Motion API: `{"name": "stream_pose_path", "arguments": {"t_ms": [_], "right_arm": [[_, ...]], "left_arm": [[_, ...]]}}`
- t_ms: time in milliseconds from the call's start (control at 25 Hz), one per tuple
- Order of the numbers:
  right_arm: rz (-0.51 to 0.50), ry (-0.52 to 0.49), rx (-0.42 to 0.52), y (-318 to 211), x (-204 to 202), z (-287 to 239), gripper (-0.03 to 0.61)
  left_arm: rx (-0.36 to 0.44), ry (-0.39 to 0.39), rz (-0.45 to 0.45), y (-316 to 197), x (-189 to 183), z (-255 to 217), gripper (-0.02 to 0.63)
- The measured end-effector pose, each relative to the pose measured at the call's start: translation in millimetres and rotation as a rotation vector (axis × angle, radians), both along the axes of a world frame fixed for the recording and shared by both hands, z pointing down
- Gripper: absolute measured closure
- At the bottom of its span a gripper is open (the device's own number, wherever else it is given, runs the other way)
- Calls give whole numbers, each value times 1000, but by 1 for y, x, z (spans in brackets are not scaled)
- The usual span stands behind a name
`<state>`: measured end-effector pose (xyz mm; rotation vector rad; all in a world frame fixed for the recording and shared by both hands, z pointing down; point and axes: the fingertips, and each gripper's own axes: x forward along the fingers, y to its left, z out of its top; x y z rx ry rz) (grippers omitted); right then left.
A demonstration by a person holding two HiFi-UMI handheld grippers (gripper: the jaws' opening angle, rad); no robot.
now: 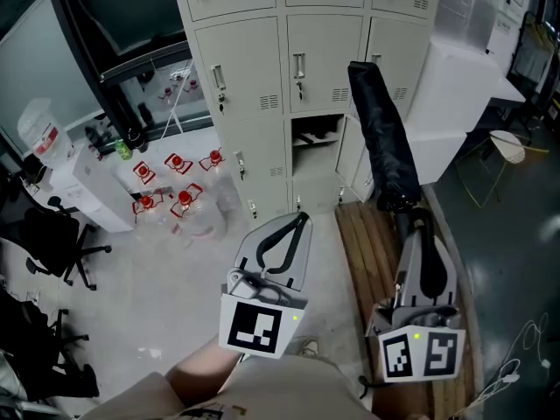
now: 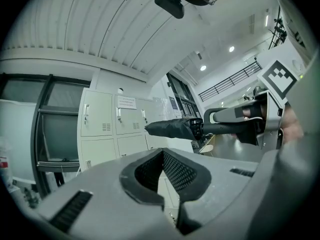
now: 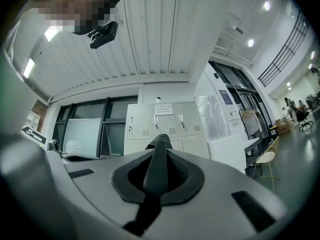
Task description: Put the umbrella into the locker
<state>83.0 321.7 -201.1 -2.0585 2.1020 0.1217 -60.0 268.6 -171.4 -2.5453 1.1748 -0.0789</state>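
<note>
Carrying step, by my reading. The long black folded fabric umbrella [image 1: 385, 138] is held near its handle end by the right gripper [image 1: 413, 233]. Its jaws are clamped on the shaft, and the right gripper view shows the dark shaft running up between the pads. The umbrella is in the air, tip pointing up and forward toward the bank of cream metal lockers [image 1: 249, 68], not touching them. The left gripper [image 1: 302, 223] hangs just beside it, jaws brought together tip to tip with nothing between them.

Likely target: the open locker compartment [image 1: 317, 134], just left of the umbrella in the head view. Something dark lies inside; I cannot tell what.

Doing it well:
- Swing the tip left and line the umbrella's length up with the opening before going in.
- It looks long for the compartment, so enter tip first and probably at a slant, corner to corner.
- The grip sits at one end, so the far end will sway. Move slowly, or free the left gripper to steady the canopy.
- Mind the dark item inside and the slatted wooden platform [image 1: 359, 234] underfoot.

Counts:
- umbrellas: one
- grippers: two
- open compartments seen: one, other doors in view closed
- clear plastic bottles with red caps [image 1: 178, 163] on the floor: five visible
</note>
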Motion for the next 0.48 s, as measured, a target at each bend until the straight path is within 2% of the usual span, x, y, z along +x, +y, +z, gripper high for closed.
{"name": "stream_pose_path", "arguments": {"t_ms": [480], "right_arm": [[-44, 16, -26, -3, 40, 20, 569]], "left_arm": [[-5, 16, -43, 5, 38, 14, 606]]}}
